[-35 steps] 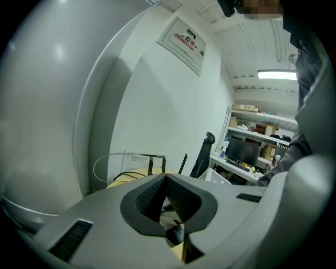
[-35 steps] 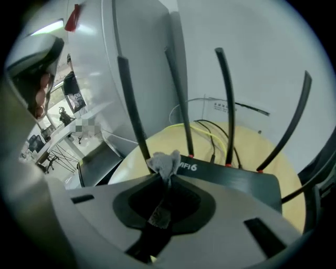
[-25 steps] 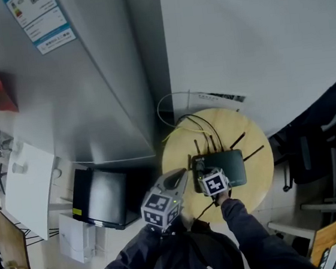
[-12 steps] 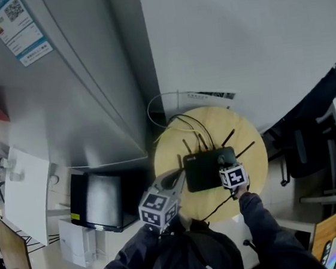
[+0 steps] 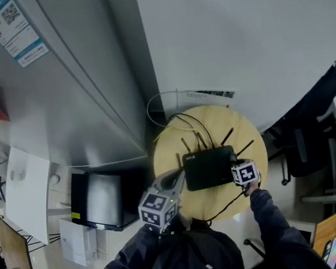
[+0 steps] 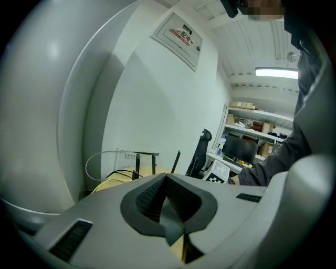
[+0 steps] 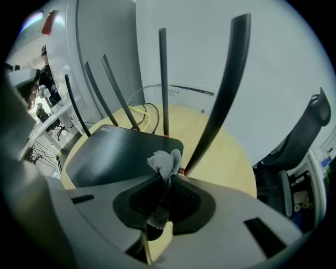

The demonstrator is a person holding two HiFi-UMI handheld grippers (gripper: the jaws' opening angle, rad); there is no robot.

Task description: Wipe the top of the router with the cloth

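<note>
Pinching a small grey cloth (image 7: 165,161) between closed jaws, the right gripper (image 5: 240,174) is sitting at the 3 o'clock edge of the black router (image 5: 207,167), with the cloth tuft poking out over the router's top corner. The router is lying flat mid-way on the round wooden table (image 5: 215,122), its antennas (image 7: 162,79) rising at 12 o'clock. The left gripper (image 5: 175,183) is hovering at the router's 9 o'clock side, jaws together, nothing between them.

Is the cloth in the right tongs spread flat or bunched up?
Bunched up. The right tongs are shut on the cloth; only a crumpled tuft pokes past their tips, by a corner of the router.
</note>
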